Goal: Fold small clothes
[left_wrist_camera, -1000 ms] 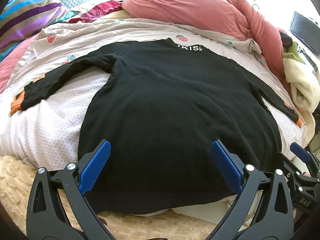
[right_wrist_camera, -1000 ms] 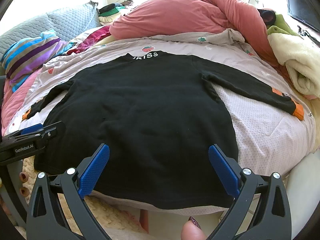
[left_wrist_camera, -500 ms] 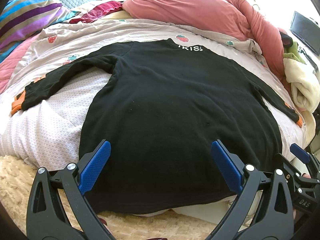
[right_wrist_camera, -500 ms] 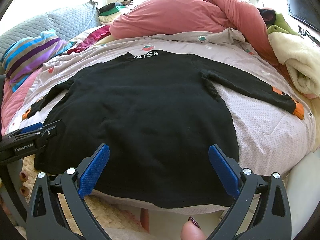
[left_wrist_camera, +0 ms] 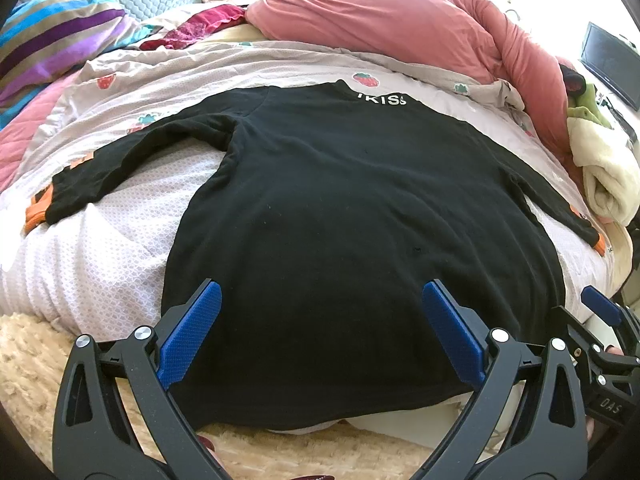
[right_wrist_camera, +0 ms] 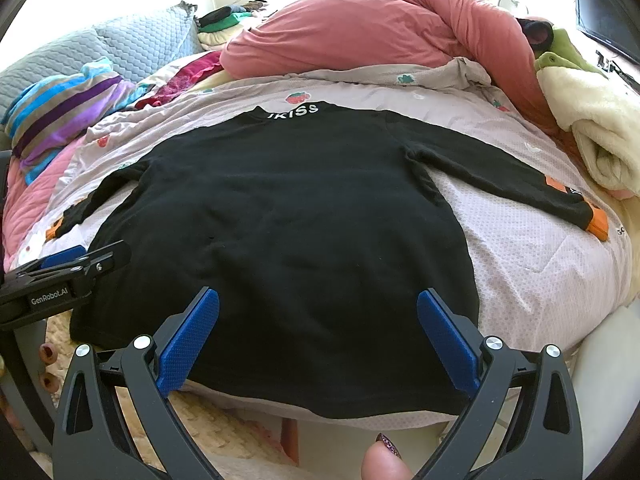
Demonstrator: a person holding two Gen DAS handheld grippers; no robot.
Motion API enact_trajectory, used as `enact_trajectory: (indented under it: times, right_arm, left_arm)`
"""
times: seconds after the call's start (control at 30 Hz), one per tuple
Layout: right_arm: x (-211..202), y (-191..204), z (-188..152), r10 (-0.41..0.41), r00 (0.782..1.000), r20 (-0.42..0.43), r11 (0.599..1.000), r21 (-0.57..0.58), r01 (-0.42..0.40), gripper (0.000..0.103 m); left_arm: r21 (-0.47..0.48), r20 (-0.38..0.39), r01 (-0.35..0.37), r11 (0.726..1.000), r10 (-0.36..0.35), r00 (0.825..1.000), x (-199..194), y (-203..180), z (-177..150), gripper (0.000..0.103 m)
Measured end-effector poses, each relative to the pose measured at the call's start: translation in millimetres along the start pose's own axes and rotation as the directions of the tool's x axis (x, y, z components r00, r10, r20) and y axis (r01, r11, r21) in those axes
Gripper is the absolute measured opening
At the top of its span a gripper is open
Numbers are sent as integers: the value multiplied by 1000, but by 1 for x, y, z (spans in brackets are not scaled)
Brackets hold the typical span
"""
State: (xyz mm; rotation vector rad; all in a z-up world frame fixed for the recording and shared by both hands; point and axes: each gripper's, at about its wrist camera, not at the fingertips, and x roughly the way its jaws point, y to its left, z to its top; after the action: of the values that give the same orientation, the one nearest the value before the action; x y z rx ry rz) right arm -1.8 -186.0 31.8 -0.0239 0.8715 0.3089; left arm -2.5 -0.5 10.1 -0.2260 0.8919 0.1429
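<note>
1. Progress check: basically zero folds so far. The black long-sleeve top lies flat and spread out on the pale dotted bed sheet, collar with white lettering at the far end, hem hanging just over the near edge of the bed.
2. Both sleeves are out to the sides, orange cuffs showing. The left sleeve and the right sleeve aren't tucked in at all.
3. Left gripper hovers over the hem, jaws spread wide, holding nothing.
4. Right gripper same deal: wide open, empty, sitting over the hem, with the left one off to its side.
5. What's left, I'd guess: everything. Sleeves in, sides over, then hem up toward the collar.
6. The pink duvet and cream blanket are piled well behind, out of the way.
</note>
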Motion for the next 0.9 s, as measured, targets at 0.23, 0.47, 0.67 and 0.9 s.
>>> enact_trajectory:
  times: [0.23, 0.47, 0.67, 0.9]
  right_arm:
    - [0, -1, 1, 1, 1000, 1, 1000, 2, -1, 99]
    - [1, -2, 5, -2, 1000, 6, 1000, 2, 2, 99]
    - [6, -9, 14, -9, 1000, 9, 1000, 15, 9, 99]
    - [15, -22, 31, -37, 999, -2, 998, 42, 37, 99]
  left_arm:
    - [-3, 1, -1, 1000, 1, 1000, 2, 1, 2, 95]
    - [-3, -5, 1, 1000, -1, 1000, 6, 1, 4, 95]
    - [-7, -9, 7, 1000, -7, 1000, 10, -1, 11, 95]
    - [1, -10, 11, 1000, -11, 1000, 17, -8, 32, 95]
